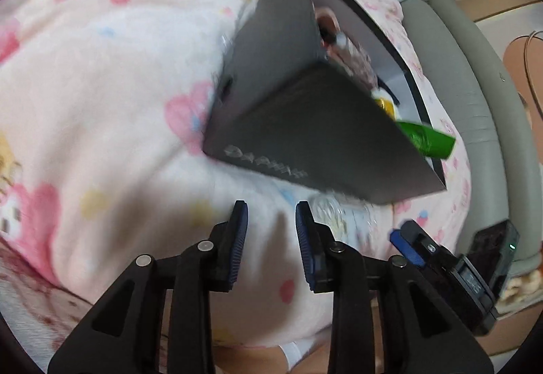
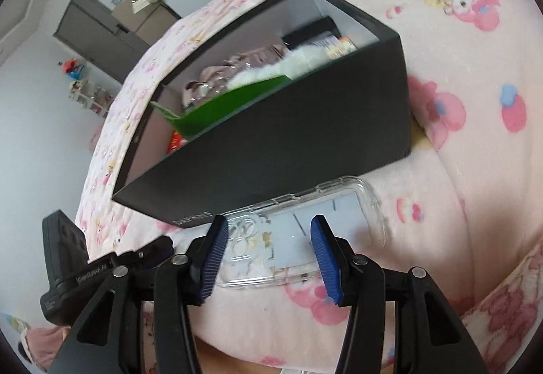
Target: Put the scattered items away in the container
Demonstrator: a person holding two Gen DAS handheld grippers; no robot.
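Our right gripper (image 2: 268, 248) hangs with jaws wide over the clear phone case (image 2: 305, 221), a pad on each side, neither pressing it. The case lies flat on the pink blanket (image 2: 475, 102), touching the black box (image 2: 288, 143). Our left gripper (image 1: 271, 238) is partly open, nothing between its fingers, above bare blanket near the box. Inside the box we see a green packet (image 2: 230, 102) among other items.
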